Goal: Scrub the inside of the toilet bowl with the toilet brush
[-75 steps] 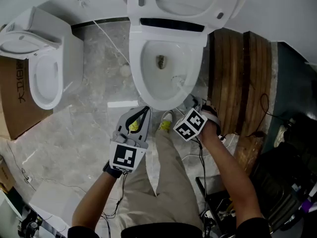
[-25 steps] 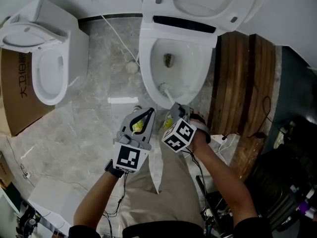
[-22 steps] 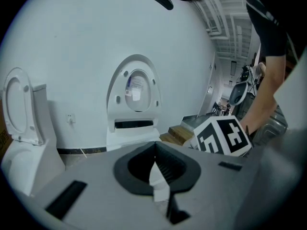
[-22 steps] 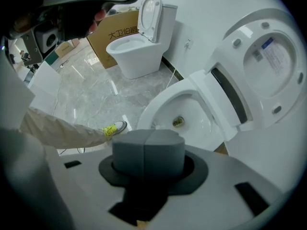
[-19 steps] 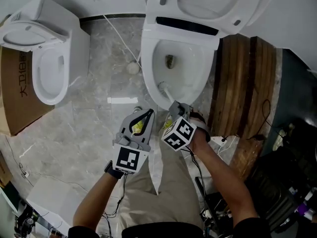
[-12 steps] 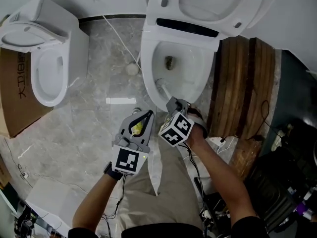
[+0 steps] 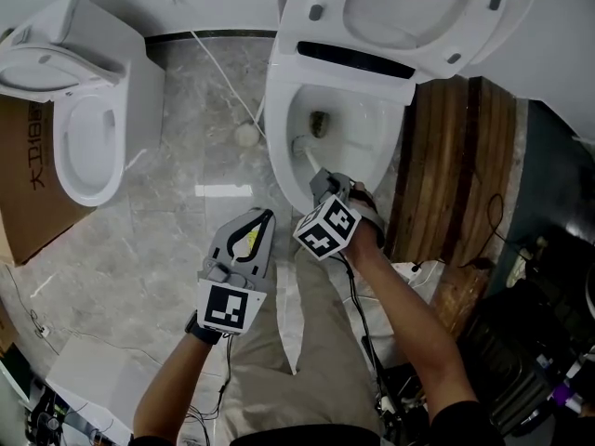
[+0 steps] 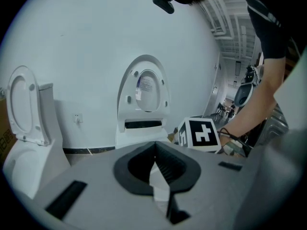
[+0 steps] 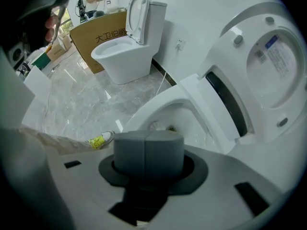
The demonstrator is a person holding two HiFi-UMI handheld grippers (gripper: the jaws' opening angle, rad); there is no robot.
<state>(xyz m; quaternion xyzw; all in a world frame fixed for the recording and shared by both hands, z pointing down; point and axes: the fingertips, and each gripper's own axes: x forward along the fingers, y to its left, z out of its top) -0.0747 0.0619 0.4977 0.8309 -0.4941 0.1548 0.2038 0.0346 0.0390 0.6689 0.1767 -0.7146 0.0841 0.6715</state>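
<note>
Down at the left, the left gripper hangs short of the rim, tips pinched together on nothing. So it's all on the right gripper, clamped on the toilet brush, whose handle runs straight ahead of it, head low at the near-left wall of the toilet bowl. Glazed and probably slick, the unscrubbed bowl opens ahead and right of that gripper, with wooden boards well off to its right.

Second toilet beside cardboard box, wooden boards, grey marble floor.
</note>
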